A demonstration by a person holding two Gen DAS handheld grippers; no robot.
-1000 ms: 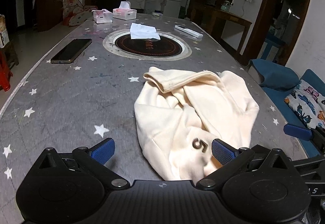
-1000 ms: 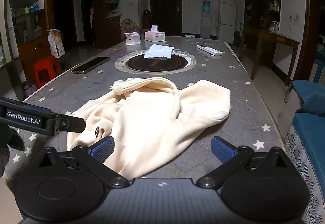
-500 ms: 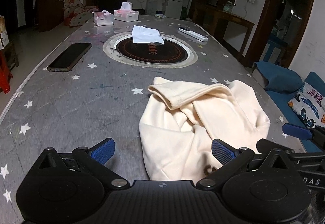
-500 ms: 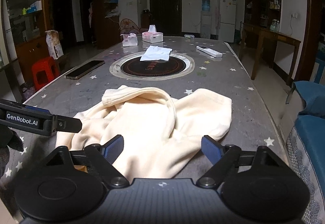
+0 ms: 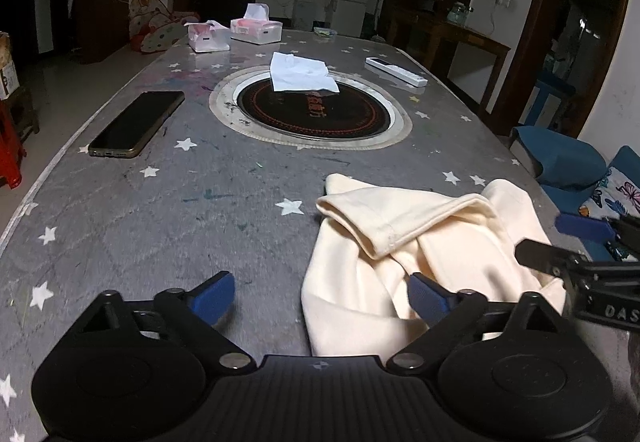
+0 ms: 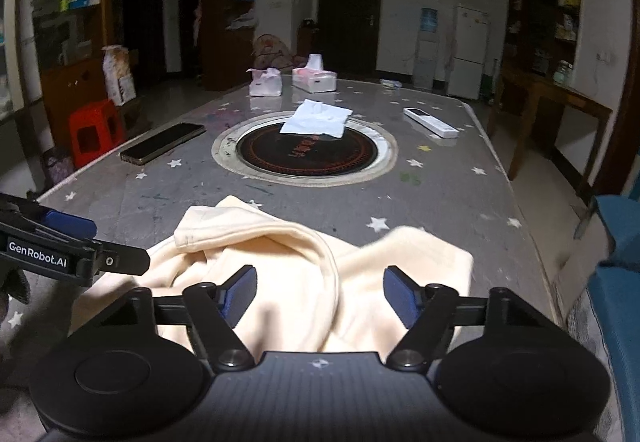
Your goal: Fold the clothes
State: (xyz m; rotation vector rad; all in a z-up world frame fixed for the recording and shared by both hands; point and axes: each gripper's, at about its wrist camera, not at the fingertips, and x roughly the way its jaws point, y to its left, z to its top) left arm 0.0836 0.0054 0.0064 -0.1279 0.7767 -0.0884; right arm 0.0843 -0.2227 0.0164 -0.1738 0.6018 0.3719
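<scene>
Crumpled cream fabric garment lies at the near edge of the grey star-patterned table. Left gripper and right gripper are both spread, jaws closing over the cloth, pinching nothing.

Your left hand-held gripper sat low over the near end of the grey, star-printed counter, its jaws closing with the left edge of the crumpled cream garment between them; the blue pads were not yet pressing on the cloth. Your right hand-held gripper reached in from the right edge, over the garment's far side. Farther up the counter you had a dark phone on the left, a white tissue lying on the round black hob, a white remote and two tissue boxes.
</scene>
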